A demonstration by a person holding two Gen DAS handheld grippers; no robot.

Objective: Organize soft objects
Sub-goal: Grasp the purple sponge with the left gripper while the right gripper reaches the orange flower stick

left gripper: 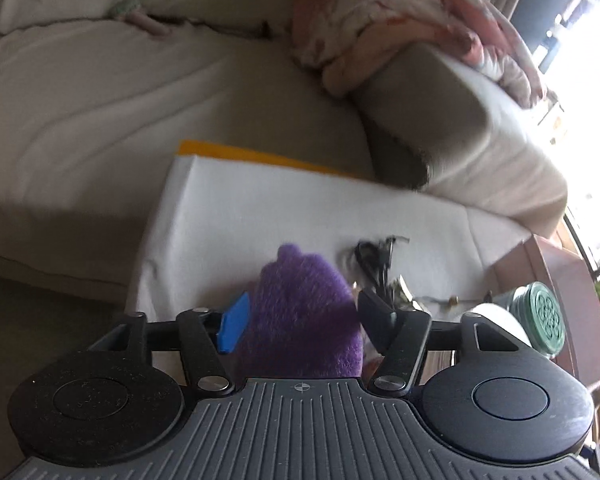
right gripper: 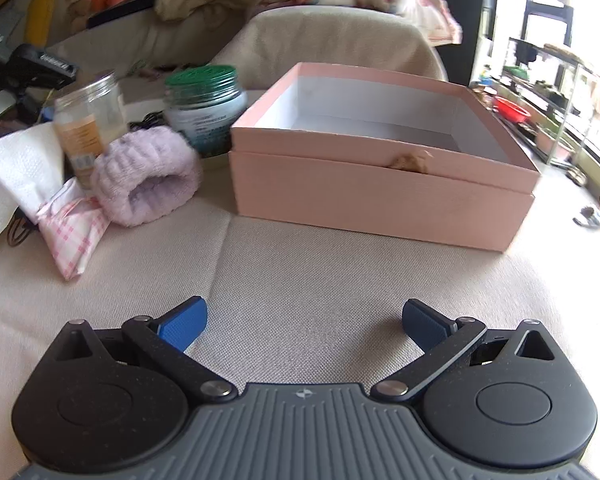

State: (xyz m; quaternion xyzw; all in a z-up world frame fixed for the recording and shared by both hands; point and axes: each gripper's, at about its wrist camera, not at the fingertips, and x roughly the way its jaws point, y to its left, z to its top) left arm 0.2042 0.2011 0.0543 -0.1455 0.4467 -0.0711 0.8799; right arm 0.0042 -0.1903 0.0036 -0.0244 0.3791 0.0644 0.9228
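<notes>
A fuzzy purple soft object [left gripper: 300,316] was seen between the fingers of the left gripper [left gripper: 300,320], over the white-covered surface [left gripper: 260,208]. Whether the pads still pressed on it could not be told, so a carry or a release could not be decided. A black cable [left gripper: 374,258] lay just beyond those fingers. The right gripper [right gripper: 305,320] was held with its fingers wide apart and empty above the beige cloth. Ahead of them stood an open pink box [right gripper: 380,196], probably meant to receive the soft things. Ahead and to their left lay a lilac plush roll [right gripper: 148,176] and a pink checked cloth [right gripper: 74,232], not yet collected.
</notes>
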